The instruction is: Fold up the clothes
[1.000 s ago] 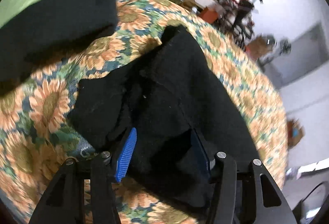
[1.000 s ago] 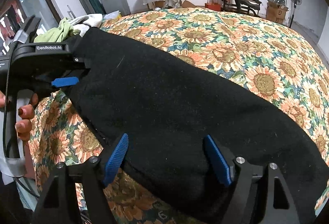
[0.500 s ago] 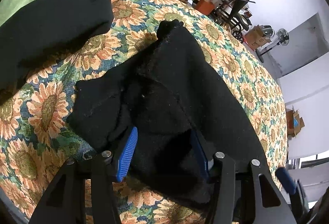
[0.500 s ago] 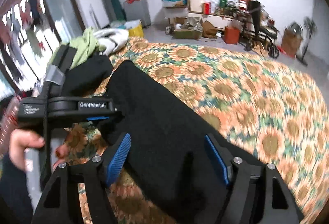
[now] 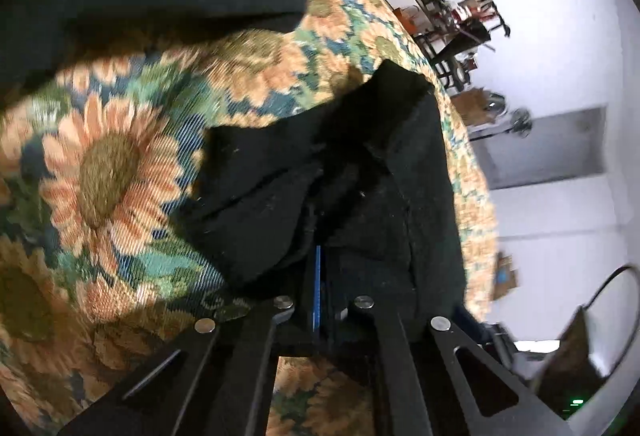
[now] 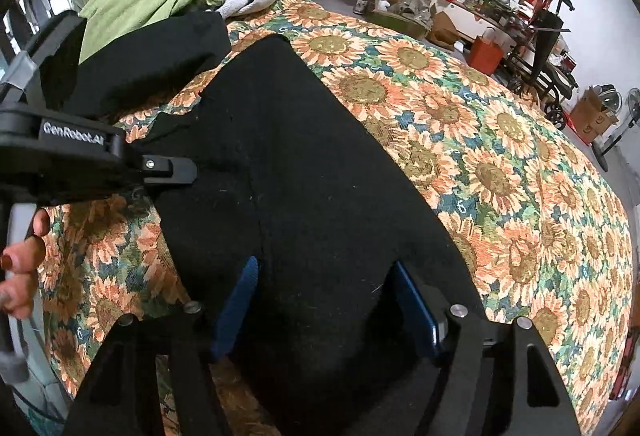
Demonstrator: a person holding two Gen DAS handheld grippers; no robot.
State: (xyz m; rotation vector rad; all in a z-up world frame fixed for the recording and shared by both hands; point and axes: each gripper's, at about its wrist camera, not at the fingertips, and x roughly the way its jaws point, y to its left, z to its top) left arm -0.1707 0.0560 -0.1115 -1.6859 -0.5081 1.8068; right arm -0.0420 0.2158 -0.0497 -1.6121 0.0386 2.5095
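Two views are given. From the left wrist, the left gripper point(image 5: 320, 276) is seen with its jaws just brought together, pinched on a bunched fold of the black garment point(image 5: 372, 171) lying on the sunflower-patterned cover point(image 5: 112, 163). From the right wrist, the right gripper point(image 6: 324, 300) is held spread, the garment lying between its blue pads point(image 6: 236, 300); contact cannot be told.

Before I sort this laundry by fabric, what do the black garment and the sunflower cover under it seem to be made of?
The black garment looks like a soft, matte knit or fleece: fuzzy nap, lint specks, a stitched seam. It could be wool or a blend. The sunflower cover looks like a heavy woven tapestry or jacquard: diagonal ribbed weave, with the pattern seemingly woven in rather than printed.
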